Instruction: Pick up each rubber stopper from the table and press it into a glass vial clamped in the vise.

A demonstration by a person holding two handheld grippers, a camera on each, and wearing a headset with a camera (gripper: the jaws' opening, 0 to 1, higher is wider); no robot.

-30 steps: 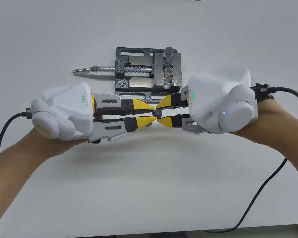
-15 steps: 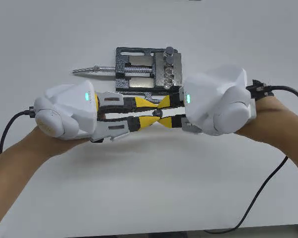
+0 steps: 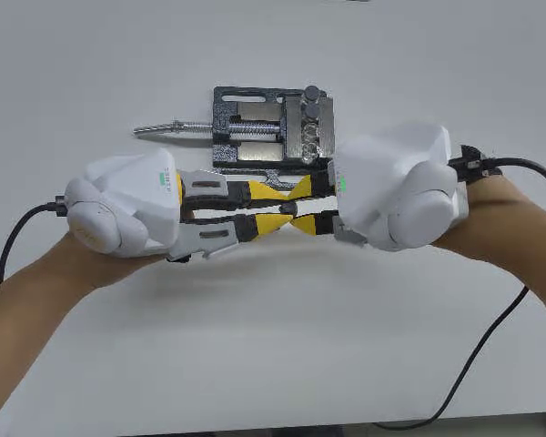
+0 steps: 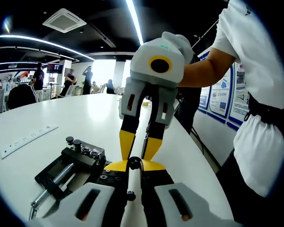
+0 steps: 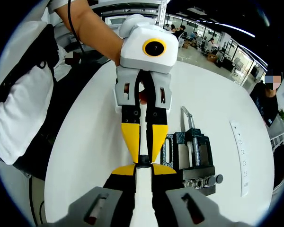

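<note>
A small dark rubber stopper (image 3: 289, 208) hangs above the table between two grippers that meet tip to tip. My left gripper (image 3: 283, 208) comes in from the left and my right gripper (image 3: 296, 208) from the right, both pinched on it. In the left gripper view the stopper (image 4: 134, 162) sits at my own jaw tips (image 4: 135, 166). The right gripper view shows the stopper (image 5: 142, 161) the same way. Just behind stands the black vise (image 3: 246, 127) with a row of glass vials (image 3: 311, 138); two far vials carry dark stoppers (image 3: 311, 95).
The vise's screw handle (image 3: 164, 129) sticks out to the left. A black cable (image 3: 491, 337) trails from the right gripper across the white table (image 3: 273, 346). A white power strip (image 4: 28, 139) lies farther off, and people stand in the background.
Both grippers have drifted slightly toward the vise while staying joined at the stopper. The vise and vials have not moved.
</note>
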